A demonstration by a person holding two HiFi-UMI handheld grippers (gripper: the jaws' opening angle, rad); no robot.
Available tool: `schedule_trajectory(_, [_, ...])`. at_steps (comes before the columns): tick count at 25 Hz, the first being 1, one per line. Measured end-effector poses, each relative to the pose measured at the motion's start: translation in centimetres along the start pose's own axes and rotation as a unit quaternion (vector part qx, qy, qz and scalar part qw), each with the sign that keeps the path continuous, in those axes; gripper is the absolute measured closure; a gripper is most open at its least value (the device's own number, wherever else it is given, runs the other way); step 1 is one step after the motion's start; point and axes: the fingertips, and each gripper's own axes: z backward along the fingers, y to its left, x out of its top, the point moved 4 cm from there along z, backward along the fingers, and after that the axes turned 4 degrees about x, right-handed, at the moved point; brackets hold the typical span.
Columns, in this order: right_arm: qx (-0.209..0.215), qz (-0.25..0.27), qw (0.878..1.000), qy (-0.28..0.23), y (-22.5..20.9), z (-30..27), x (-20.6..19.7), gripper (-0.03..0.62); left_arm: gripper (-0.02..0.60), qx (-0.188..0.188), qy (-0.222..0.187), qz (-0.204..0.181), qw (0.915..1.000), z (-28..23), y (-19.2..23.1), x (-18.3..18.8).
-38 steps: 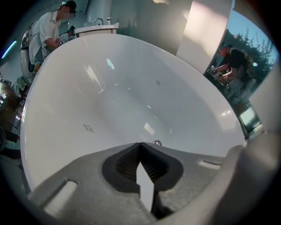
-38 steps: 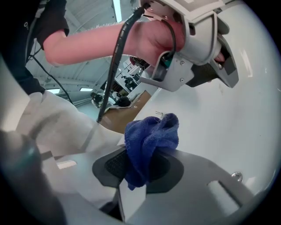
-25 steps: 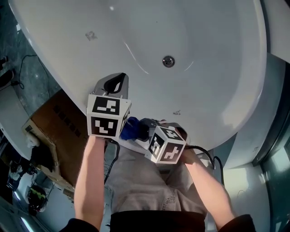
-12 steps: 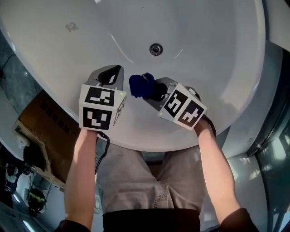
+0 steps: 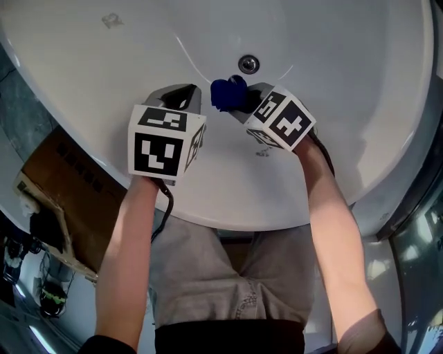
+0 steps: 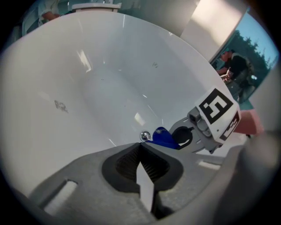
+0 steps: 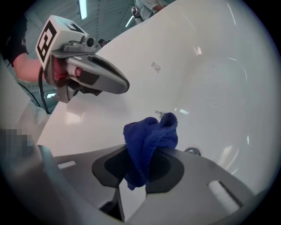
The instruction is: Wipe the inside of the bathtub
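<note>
A white bathtub point(image 5: 332, 83) fills the upper head view, with a chrome drain point(image 5: 248, 64) low in its basin. My right gripper point(image 5: 235, 97) is shut on a bunched blue cloth point(image 5: 225, 90), held over the tub's near wall just short of the drain. In the right gripper view the cloth point(image 7: 149, 140) sticks up from between the jaws, the drain point(image 7: 192, 151) just behind it. My left gripper point(image 5: 181, 97) hovers beside it to the left, shut with nothing in it; its own view shows the tips point(image 6: 139, 147) meeting, with the drain point(image 6: 145, 136) and cloth point(image 6: 164, 138) beyond.
Small dark marks dot the tub wall point(image 5: 111, 21) point(image 5: 261, 152). A brown cardboard box point(image 5: 66, 193) lies on the floor left of the tub, with cables and clutter point(image 5: 34, 242) beside it. A glass panel point(image 5: 422, 228) stands at the right. A person point(image 6: 235, 68) stands beyond the tub.
Both grippers moved forward from over the tub's rim into the basin. The right one carried the blue cloth close to the drain; the left one kept alongside.
</note>
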Motion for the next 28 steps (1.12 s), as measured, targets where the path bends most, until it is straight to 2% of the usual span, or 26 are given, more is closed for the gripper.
schedule_trajectory(3, [-0.031, 0.010, 0.999, 0.025, -1.5, -2.0, -0.2, 0.497, 0.577, -0.024, 0.007, 0.027, 0.9993, -1.5, -0.6, -0.9])
schedule_trajectory(6, [-0.073, 0.013, 0.996, 0.052, -3.3, -3.4, -0.7, 0.497, 0.577, -0.031, 0.015, 0.030, 0.9990, -2.4, -0.6, -1.3])
schedule_trajectory(10, [-0.067, 0.026, 0.995, 0.071, -4.3, -5.2, -1.7, 0.496, 0.577, -0.060, 0.031, 0.003, 0.9977, -2.9, -1.2, -1.9])
schedule_trajectory(13, [-0.077, 0.015, 0.993, 0.089, -5.9, -6.7, -3.1, 0.496, 0.578, -0.067, 0.037, -0.014, 0.9970, -3.4, -1.2, -2.0])
schedule_trajectory(16, [-0.092, 0.000, 0.991, 0.102, -7.2, -8.1, -4.3, 0.496, 0.578, -0.071, 0.035, 0.004, 0.9969, -4.1, -0.7, -2.2])
schedule_trajectory(21, [-0.110, 0.013, 0.986, 0.128, -8.4, -10.1, -6.2, 0.496, 0.577, -0.077, 0.048, 0.034, 0.9953, -5.2, -0.6, -3.3])
schedule_trajectory(28, [-0.100, 0.030, 0.981, 0.165, -9.3, -11.5, -7.5, 0.496, 0.577, -0.094, 0.062, 0.006, 0.9936, -6.0, -1.6, -4.1])
